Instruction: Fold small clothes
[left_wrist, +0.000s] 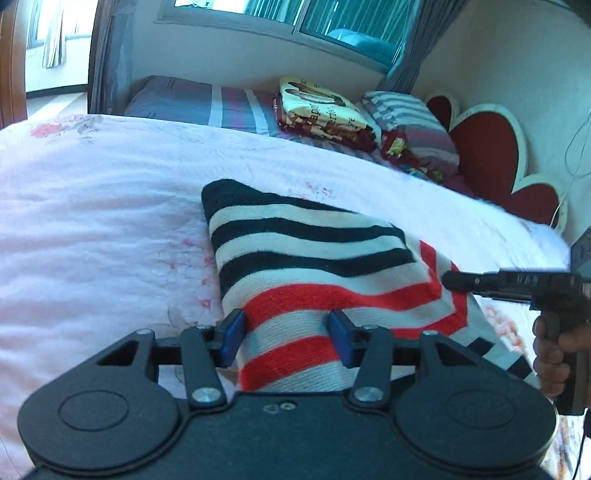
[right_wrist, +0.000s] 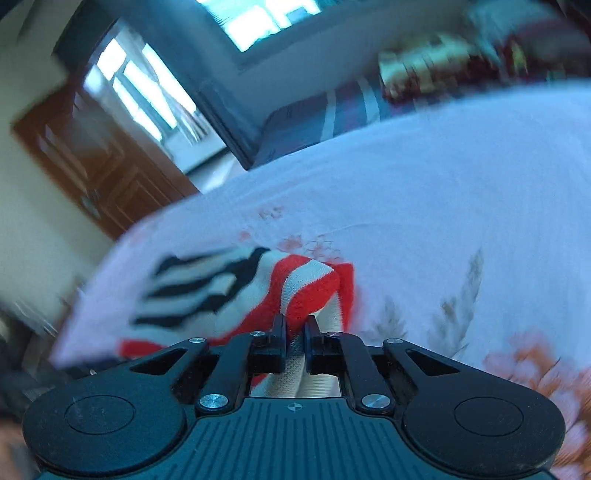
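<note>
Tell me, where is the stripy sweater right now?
The stripy sweater lies folded on the pink bedspread, in front of the left gripper. The right gripper pinches its red edge.

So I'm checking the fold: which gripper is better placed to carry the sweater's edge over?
Right gripper: it is shut on the sweater edge. The left gripper only straddles it, open.

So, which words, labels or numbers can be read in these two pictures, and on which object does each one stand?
Nothing can be read with certainty.
Folded printed blanket at the head of the bed: dark letters show, but they are bent and too small to read.
Grey striped pillow: a faint line of print, too small to read.
Striped knit garment: no text.
Right wrist view: too blurred for any text.
</note>
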